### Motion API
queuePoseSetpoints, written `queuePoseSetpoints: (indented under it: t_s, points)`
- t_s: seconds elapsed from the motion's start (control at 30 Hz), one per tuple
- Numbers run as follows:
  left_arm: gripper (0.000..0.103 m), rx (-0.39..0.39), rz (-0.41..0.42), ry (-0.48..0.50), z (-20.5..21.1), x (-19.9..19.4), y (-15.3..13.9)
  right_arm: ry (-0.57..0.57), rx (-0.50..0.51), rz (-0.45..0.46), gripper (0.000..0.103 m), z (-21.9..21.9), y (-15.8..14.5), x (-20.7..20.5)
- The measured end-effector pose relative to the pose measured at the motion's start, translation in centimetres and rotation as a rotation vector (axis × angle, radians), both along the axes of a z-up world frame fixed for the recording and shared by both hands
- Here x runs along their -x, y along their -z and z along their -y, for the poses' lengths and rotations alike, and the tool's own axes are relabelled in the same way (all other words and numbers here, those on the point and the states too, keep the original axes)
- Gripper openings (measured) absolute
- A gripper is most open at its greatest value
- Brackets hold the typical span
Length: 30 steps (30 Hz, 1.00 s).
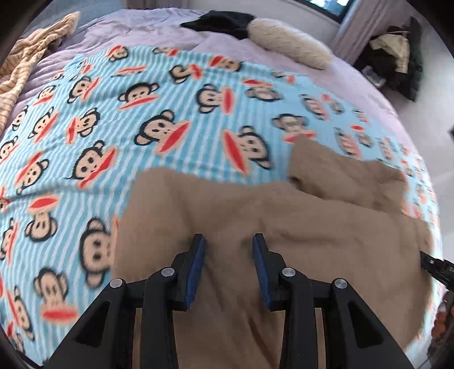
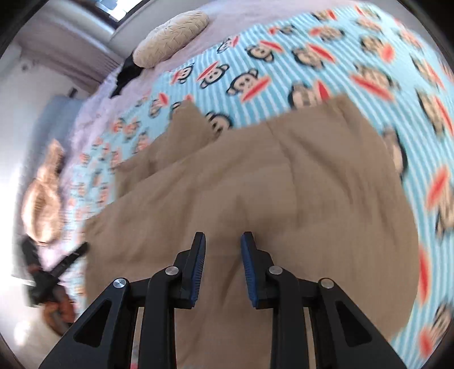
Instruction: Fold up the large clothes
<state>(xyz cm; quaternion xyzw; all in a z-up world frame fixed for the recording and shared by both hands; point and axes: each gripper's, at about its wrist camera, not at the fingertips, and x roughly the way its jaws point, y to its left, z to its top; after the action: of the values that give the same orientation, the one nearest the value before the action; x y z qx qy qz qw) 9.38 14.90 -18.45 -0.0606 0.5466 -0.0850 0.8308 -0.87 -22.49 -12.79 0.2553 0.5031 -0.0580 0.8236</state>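
Observation:
A large tan garment [image 1: 255, 215] lies spread on a blue striped monkey-print blanket [image 1: 142, 119] on the bed. It also shows in the right wrist view [image 2: 241, 176], with a sleeve or corner sticking out at its far left [image 2: 184, 119]. My left gripper [image 1: 229, 241] hovers over the garment's near part, jaws open and empty. My right gripper [image 2: 222, 239] is also over the garment, jaws open and empty. The right gripper's tip shows at the right edge of the left wrist view [image 1: 434, 265]; the left gripper shows at the left of the right wrist view [image 2: 56, 272].
A cream pillow [image 1: 289, 42] and a dark garment [image 1: 218, 24] lie at the far end of the lilac bedcover [image 1: 142, 31]. A striped yellow cloth [image 1: 31, 56] lies at the far left. A pile of clothes [image 1: 397, 54] sits on the floor beyond the bed.

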Motion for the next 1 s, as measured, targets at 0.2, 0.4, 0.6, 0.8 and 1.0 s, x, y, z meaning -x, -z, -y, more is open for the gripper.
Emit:
queuePoseSetpoints:
  t_s: [0.2,0.4,0.6,0.8,1.0]
  points:
    - [0.036,0.010,-0.014,-0.047,-0.1,-3.0,3.4,0.091,-0.021,0.004,0.016,2.9,4.2,-3.8]
    - [0.037,0.016,-0.023,-0.060,-0.7,-4.0,3.2,0.098,-0.003,-0.016,0.014,3.0,4.5,-5.6]
    - [0.037,-0.020,0.005,-0.027,-2.5,-1.9,-0.1,0.095,0.006,-0.031,0.020,2.5,2.0,-4.9]
    - [0.053,-0.044,-0.033,-0.023,-4.4,0.8,-1.5,0.061,-0.011,-0.011,0.036,-0.5,-0.6,-1.9]
    - [0.087,-0.061,-0.036,-0.028,-5.2,3.4,-2.0,0.024,-0.028,-0.022,0.036,-4.1,-1.1,0.5]
